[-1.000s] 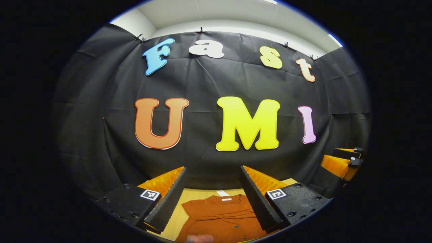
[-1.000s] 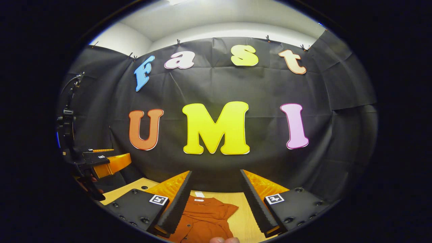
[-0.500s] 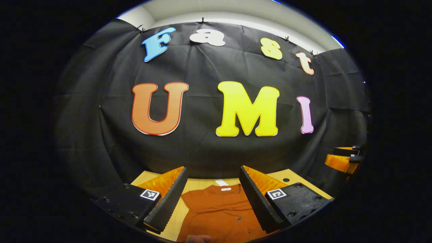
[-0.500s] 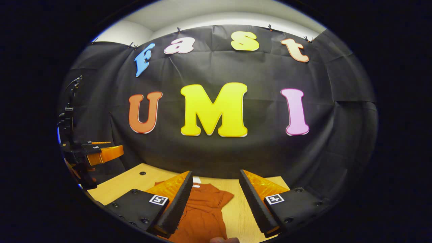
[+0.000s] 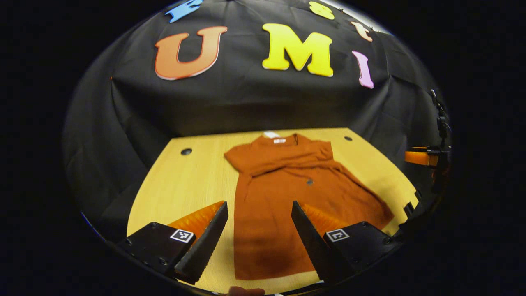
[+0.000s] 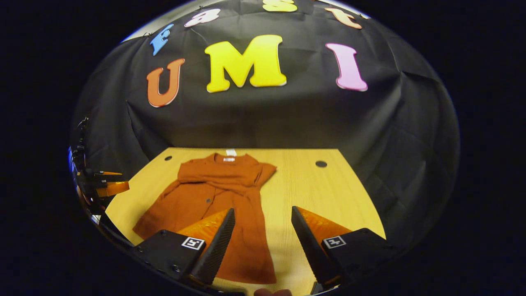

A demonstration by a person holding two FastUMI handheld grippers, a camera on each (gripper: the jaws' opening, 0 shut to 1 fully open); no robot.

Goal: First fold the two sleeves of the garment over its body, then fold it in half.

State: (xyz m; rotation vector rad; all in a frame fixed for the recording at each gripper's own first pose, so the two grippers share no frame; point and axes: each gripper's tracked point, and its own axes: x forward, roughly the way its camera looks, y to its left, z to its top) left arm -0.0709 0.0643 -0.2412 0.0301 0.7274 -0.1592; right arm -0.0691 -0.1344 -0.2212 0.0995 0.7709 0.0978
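We held both grippers with their jaws spread wide and gripping nothing. In the left gripper view the left gripper (image 5: 258, 234) hung above the near edge of the tabletop (image 5: 193, 176), its two fingers standing apart on either side of the lower part of the garment (image 5: 283, 193) without touching it. In the right gripper view the right gripper (image 6: 263, 238) hung likewise above the near edge, the garment's (image 6: 213, 193) hem showing behind one finger and bare wood showing behind the other.

The garment, a rust-orange buttoned piece, lay flat on the tabletop with its collar and small white label toward the far edge and its hem toward the near edge. Both short sleeves already lay crossed over the chest, making a creased band just below the collar. The body below that band spread out unfolded, wider at the hem, with one lower corner flaring toward a side edge of the tabletop. A few dark buttons showed down its middle.

We saw round holes (image 5: 186, 151) in the tabletop near the far corners. Behind the far edge hung the black cloth wall (image 6: 263, 119). In each view the other gripper showed small at the side, beyond the side edge of the tabletop, too small for us to tell how its jaws stood.
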